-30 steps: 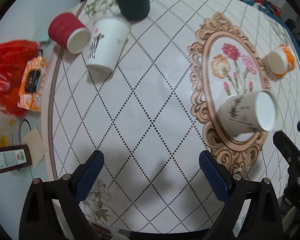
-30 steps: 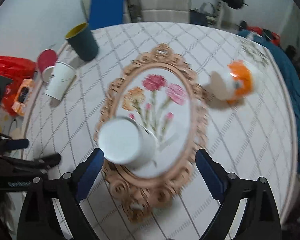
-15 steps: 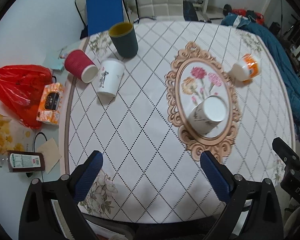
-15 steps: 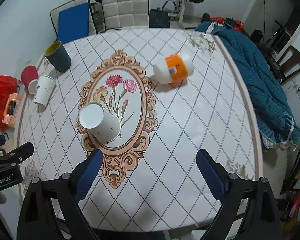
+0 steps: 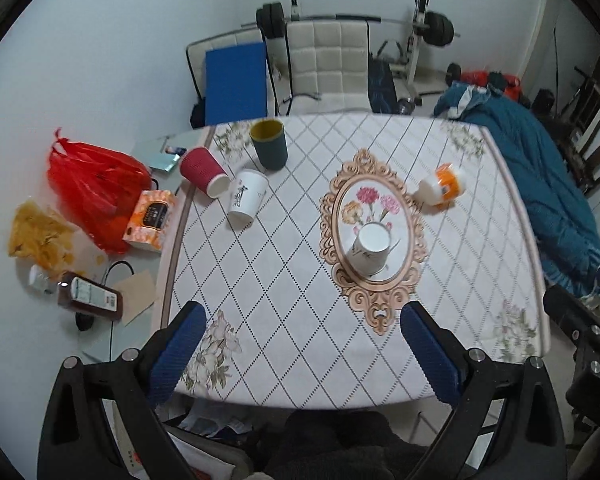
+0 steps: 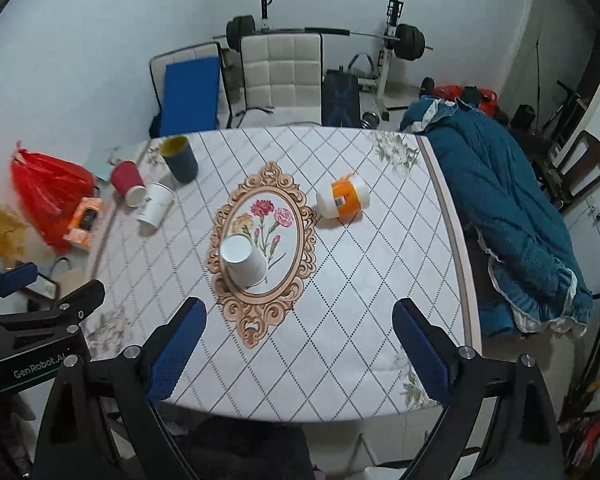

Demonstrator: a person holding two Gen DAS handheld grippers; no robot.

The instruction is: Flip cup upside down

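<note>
The white paper cup [image 5: 371, 248] stands bottom-up on the floral oval at the middle of the patterned counter [image 5: 284, 280], so the flip looks done. Left claw [image 5: 306, 348] and right claw [image 6: 296, 342] hang well back, jaws apart, empty; nothing remains but to withdraw.
</note>
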